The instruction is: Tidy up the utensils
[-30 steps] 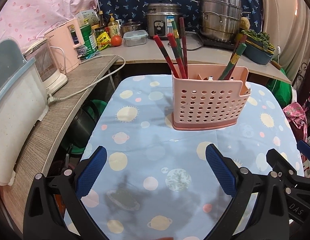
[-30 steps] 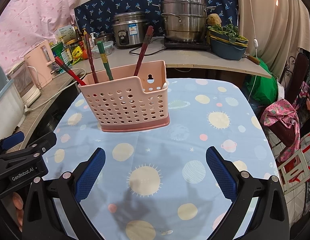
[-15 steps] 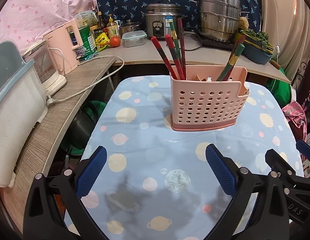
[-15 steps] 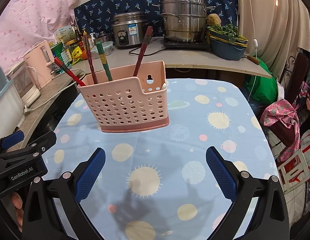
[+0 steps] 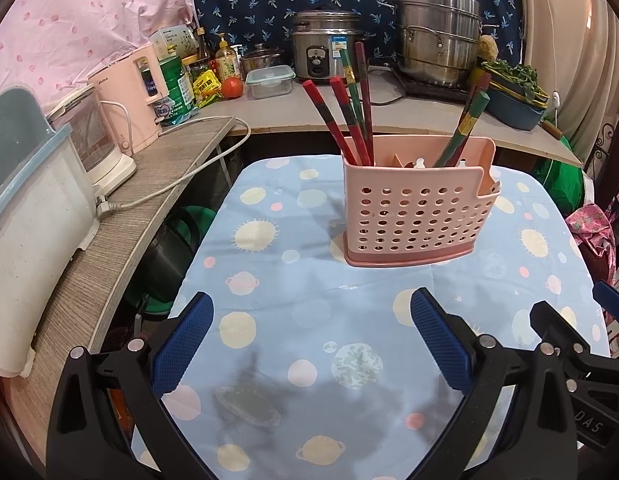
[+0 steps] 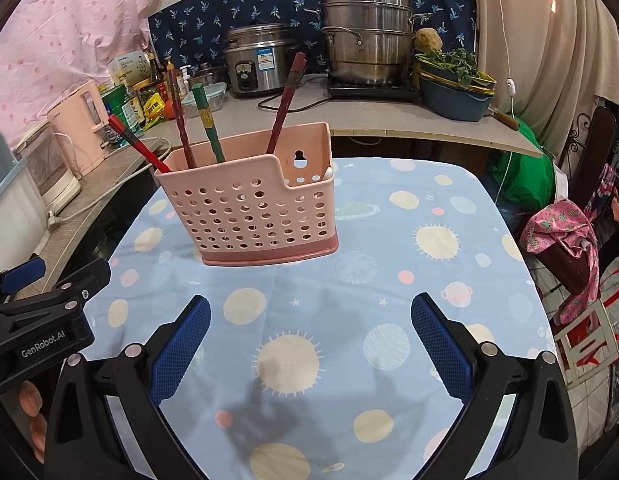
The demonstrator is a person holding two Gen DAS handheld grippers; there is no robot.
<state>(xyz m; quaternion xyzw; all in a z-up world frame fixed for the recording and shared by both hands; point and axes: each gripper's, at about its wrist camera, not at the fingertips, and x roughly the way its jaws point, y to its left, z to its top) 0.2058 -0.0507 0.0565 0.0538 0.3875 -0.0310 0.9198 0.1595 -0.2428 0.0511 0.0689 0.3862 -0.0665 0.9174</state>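
Note:
A pink perforated utensil holder [image 5: 419,216] stands upright on the table, also in the right wrist view [image 6: 253,216]. Several red and green chopsticks [image 5: 351,114] lean out of its left side, more [image 5: 467,120] out of its right; the right wrist view shows chopsticks [image 6: 207,120] too. My left gripper [image 5: 311,342] is open and empty, well short of the holder. My right gripper [image 6: 309,342] is open and empty, also short of it. The left gripper's body [image 6: 41,320] shows at the right wrist view's left edge.
The table wears a blue planet-print cloth [image 5: 293,280]. A wooden counter [image 5: 121,216] runs along the left with a pink kettle [image 5: 131,100] and cable. Behind stand a rice cooker [image 5: 323,50], steel steamer pot [image 5: 439,34] and vegetable basin [image 6: 453,88].
Both views have barely shifted; the holder sits slightly nearer and lower in the left wrist view. Both grippers stay open and empty.

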